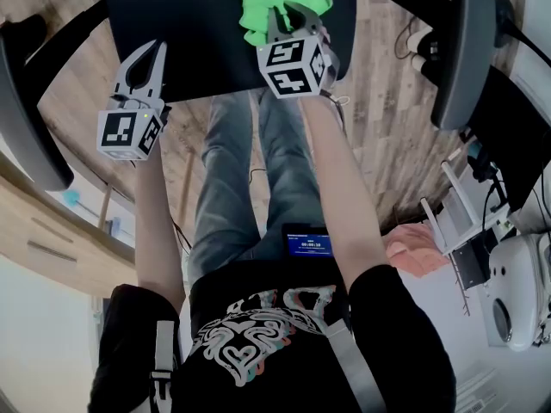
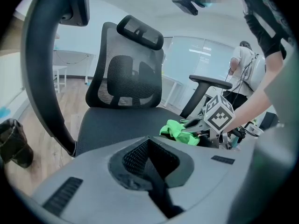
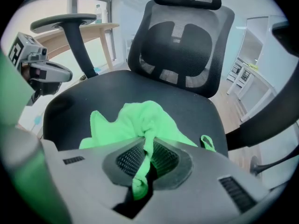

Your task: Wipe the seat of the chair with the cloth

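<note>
Nearest us, the left hand-held gripper (image 1: 145, 63) hovers at the front left corner of the seat (image 1: 194, 33), its jaws closed together on nothing and, as far as we can tell, clear of the fabric. Just beyond it, the right hand-held gripper (image 1: 291, 15) is clamped on a fold of the green cloth (image 1: 277, 0). A strip of the cloth is drawn back between the jaws, while the rest lies bunched on the seat, toward the right edge and in from the front edge. We judge the wipe barely begun: most of the seat shows bare, with the stretch to the left edge and back toward the backrest (image 3: 183, 41) yet to cover. To do it well, we would lower the right hand-held gripper until the bunched cloth spreads flat under it. Then we would pull overlapping passes from edge to edge, working front to back, pinching firmly so the cloth cannot slip out. The chair probably swivels, so we might brace the left hand-held gripper against the left armrest (image 1: 30, 119) to steady it.
</note>
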